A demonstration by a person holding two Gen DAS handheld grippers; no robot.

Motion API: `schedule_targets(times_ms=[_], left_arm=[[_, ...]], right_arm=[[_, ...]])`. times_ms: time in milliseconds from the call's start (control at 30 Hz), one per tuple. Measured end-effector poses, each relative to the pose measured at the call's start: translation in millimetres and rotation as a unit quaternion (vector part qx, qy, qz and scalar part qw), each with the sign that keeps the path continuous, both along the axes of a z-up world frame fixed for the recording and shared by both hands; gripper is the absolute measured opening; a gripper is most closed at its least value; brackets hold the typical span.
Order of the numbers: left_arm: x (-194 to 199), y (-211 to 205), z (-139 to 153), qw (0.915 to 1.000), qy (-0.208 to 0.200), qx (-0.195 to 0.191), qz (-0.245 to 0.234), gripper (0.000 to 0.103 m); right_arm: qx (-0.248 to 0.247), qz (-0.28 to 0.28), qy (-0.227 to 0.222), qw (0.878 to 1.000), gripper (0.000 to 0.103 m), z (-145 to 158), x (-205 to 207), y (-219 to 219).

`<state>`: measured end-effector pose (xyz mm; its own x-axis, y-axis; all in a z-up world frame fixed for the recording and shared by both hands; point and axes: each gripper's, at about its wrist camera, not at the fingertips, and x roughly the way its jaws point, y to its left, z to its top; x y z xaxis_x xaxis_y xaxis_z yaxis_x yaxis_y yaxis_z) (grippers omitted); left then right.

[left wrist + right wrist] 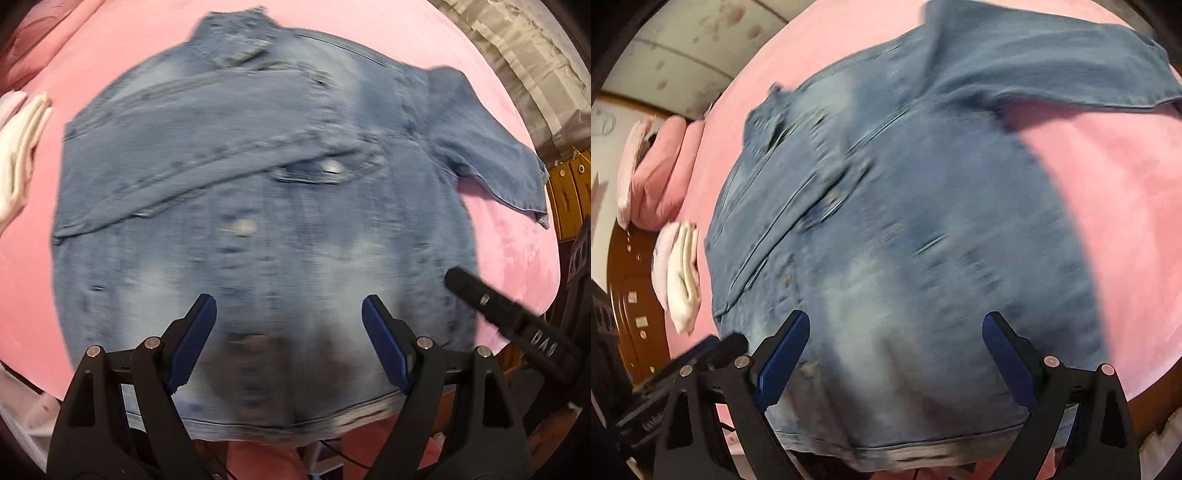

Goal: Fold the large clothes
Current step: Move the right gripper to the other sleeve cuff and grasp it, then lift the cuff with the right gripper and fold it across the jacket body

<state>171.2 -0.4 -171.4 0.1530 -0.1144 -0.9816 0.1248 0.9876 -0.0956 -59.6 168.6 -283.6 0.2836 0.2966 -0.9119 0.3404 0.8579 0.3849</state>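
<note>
A blue denim jacket (258, 206) lies flat on a pink bed cover (517, 266), collar at the far end, hem at the near edge. One sleeve is folded across its chest; the other sleeve (495, 147) sticks out to the right. My left gripper (289, 308) is open and empty above the jacket's lower part. In the right wrist view the jacket (905, 229) fills the middle and its loose sleeve (1052, 62) lies at the top right. My right gripper (895, 325) is open and empty above the hem area. The right gripper's finger also shows in the left wrist view (491, 299).
Folded white cloths (18, 155) lie on the bed left of the jacket, also in the right wrist view (681, 273). Pink pillows (661, 173) sit at the far left. A wooden bed frame (569, 192) borders the right. The pink cover (1108, 206) extends right of the jacket.
</note>
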Motion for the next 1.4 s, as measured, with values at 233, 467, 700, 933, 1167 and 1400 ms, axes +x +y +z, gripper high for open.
schedule_targets(times_ms=[233, 467, 700, 933, 1167, 1400], left_arm=[[4.8, -120.1, -2.5, 0.9981, 0.014, -0.054, -0.026, 0.079], [25.4, -232.9, -4.2, 0.9941, 0.039, -0.077, -0.066, 0.079], [40.3, -296.8, -7.1, 0.9923, 0.051, -0.05, -0.101, 0.079], [57.2, -323.3, -13.9, 0.9922, 0.059, -0.023, -0.107, 0.079], [65.7, -347.4, -28.0, 0.9899, 0.078, -0.016, -0.118, 0.079], [64.5, -358.9, -35.1, 0.9883, 0.088, -0.022, -0.122, 0.079]], right_arm=[[-0.004, -0.044, 0.003, 0.999, 0.096, 10.6, -2.0, -134.1], [0.038, -0.156, -0.005, 0.987, 0.096, 4.9, -10.5, -274.0], [0.074, -0.278, -0.013, 0.958, 0.094, -25.4, -22.5, -388.3], [0.086, -0.313, -0.042, 0.945, 0.07, -43.1, -10.5, -460.5], [0.091, -0.341, -0.082, 0.932, 0.045, -55.5, 6.9, -509.3], [0.115, -0.343, -0.092, 0.928, 0.015, -93.1, 42.9, -546.4]])
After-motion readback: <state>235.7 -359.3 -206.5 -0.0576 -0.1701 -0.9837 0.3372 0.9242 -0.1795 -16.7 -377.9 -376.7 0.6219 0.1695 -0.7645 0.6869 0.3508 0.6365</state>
